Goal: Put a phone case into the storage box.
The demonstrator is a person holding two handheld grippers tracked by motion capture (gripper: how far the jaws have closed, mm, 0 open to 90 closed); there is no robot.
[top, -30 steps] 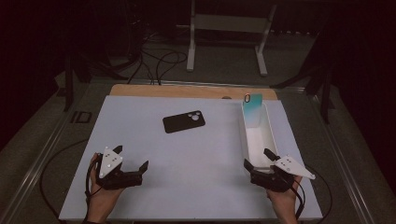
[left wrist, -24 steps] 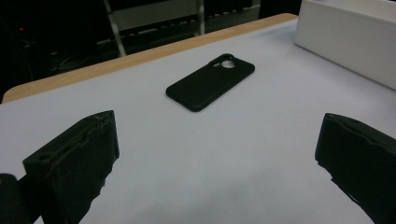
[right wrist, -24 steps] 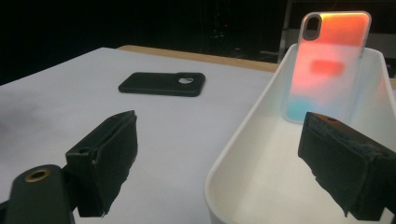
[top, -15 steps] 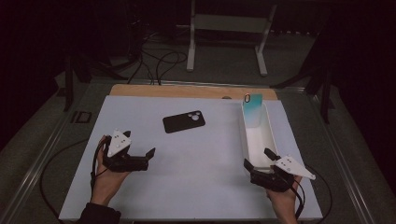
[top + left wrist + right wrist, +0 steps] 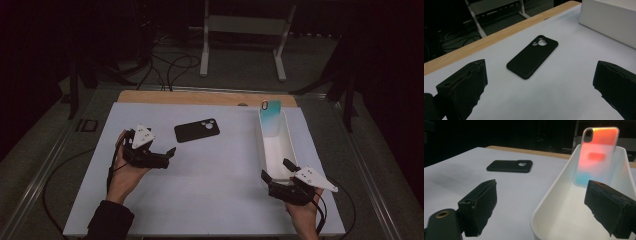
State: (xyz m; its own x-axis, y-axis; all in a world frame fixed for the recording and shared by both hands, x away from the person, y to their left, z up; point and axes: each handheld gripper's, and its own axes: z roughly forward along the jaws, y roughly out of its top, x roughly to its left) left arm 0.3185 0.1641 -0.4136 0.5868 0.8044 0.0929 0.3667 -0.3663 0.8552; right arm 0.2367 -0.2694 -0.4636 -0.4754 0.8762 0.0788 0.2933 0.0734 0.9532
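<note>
A black phone case [image 5: 197, 130] [image 5: 532, 56] [image 5: 510, 166] lies flat, camera cut-out up, on the white table top [image 5: 220, 190]. My left gripper [image 5: 169, 156] [image 5: 540, 82] is open just short of it, jaws pointing at the case with nothing between them. A long white tray [image 5: 261, 147] [image 5: 549, 202] stands at the right. A translucent orange-to-teal phone case [image 5: 270, 117] [image 5: 596, 155] leans upright against its far end. My right gripper [image 5: 275, 169] [image 5: 542, 195] is open at the tray's near end, its jaws either side of the tray's left wall.
A wooden strip [image 5: 200, 97] borders the table's far edge. Beyond it, on the dark floor, stand a white metal stand [image 5: 242, 30] and loose cables [image 5: 170, 65]. A small dark object [image 5: 87, 125] lies off the table's left side.
My left gripper has moved forward and to the right, closer to the black phone case. The right gripper has stayed put at the tray's near end.
</note>
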